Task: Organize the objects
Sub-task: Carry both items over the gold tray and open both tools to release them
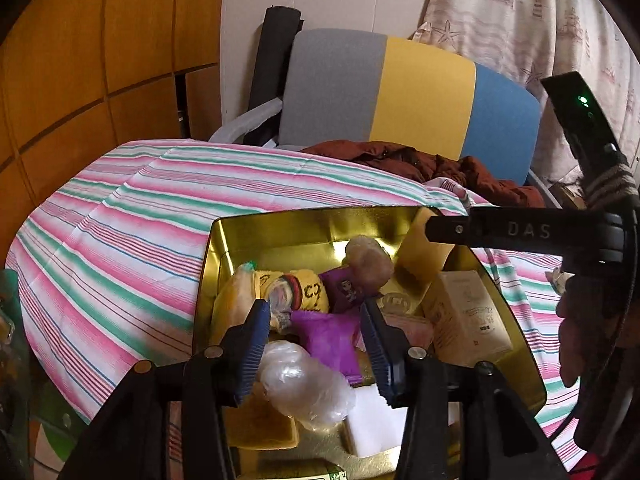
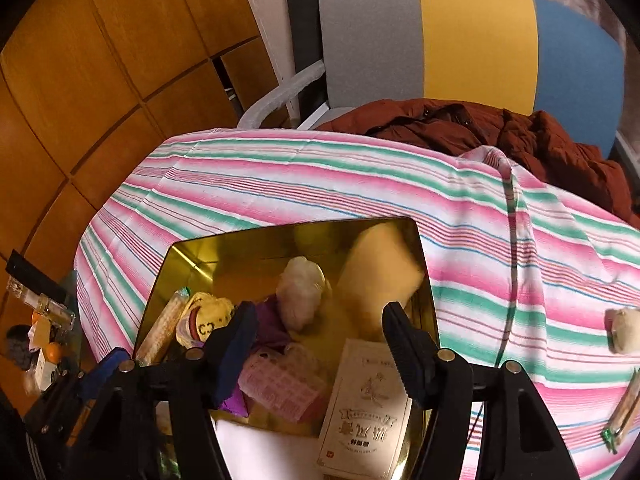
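A gold tin [image 1: 280, 232] sits on the striped cloth and holds several items: a purple packet [image 1: 324, 336], a cream box [image 1: 464, 312], a yellow pouch [image 1: 304, 288], a beige wrapped lump [image 1: 368, 260] and a white block [image 1: 372, 420]. My left gripper [image 1: 316, 320] hovers open over the tin, with a clear-wrapped bundle [image 1: 304, 384] lying between the finger bases. My right gripper [image 2: 318, 316] is open above the same tin [image 2: 224, 240], over a pink packet [image 2: 280, 384] and the cream box [image 2: 368, 408]. A blurred yellow packet [image 2: 380, 276] leans against the tin's far right wall.
The striped cloth [image 2: 320, 184] covers the table. Behind it is a grey, yellow and blue chair back [image 2: 472, 36] with a rust-brown jacket [image 2: 500, 128]. A small beige item [image 2: 624, 330] and a wrapped stick [image 2: 624, 412] lie on the cloth at right. Clutter [image 2: 44, 344] stands at the left.
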`<action>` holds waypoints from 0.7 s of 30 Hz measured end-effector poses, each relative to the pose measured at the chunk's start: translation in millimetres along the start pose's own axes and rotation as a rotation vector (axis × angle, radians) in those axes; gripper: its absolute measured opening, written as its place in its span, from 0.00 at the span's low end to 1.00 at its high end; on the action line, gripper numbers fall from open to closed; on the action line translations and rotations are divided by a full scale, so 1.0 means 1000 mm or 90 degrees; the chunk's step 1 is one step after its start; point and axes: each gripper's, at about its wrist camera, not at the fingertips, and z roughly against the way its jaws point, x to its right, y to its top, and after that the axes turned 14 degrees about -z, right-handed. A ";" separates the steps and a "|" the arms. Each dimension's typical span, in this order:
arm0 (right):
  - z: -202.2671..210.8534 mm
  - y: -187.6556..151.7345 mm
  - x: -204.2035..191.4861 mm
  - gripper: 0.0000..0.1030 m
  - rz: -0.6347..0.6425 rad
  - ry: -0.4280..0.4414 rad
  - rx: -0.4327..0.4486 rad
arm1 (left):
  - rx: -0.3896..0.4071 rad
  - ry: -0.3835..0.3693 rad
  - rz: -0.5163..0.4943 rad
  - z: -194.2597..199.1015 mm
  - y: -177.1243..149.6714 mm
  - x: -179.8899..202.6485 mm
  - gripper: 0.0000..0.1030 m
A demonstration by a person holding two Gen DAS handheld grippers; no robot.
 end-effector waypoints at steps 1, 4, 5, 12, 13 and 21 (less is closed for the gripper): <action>0.000 -0.002 0.001 0.64 -0.001 0.000 -0.001 | -0.002 0.000 0.001 0.000 -0.001 0.000 0.46; 0.003 -0.009 0.004 0.64 0.002 -0.001 0.001 | -0.006 0.000 0.002 0.000 -0.004 0.002 0.46; 0.004 -0.011 0.004 0.64 0.001 0.000 0.000 | -0.007 0.000 0.001 0.001 -0.005 0.002 0.46; 0.017 -0.028 0.007 0.64 0.000 0.005 0.009 | -0.005 0.010 -0.001 0.008 -0.009 0.003 0.46; 0.019 -0.030 0.008 0.64 0.000 0.005 0.011 | -0.004 0.014 -0.003 0.010 -0.009 0.004 0.46; 0.037 -0.050 0.008 0.65 0.011 -0.003 0.033 | 0.009 0.022 -0.014 0.024 -0.012 0.009 0.46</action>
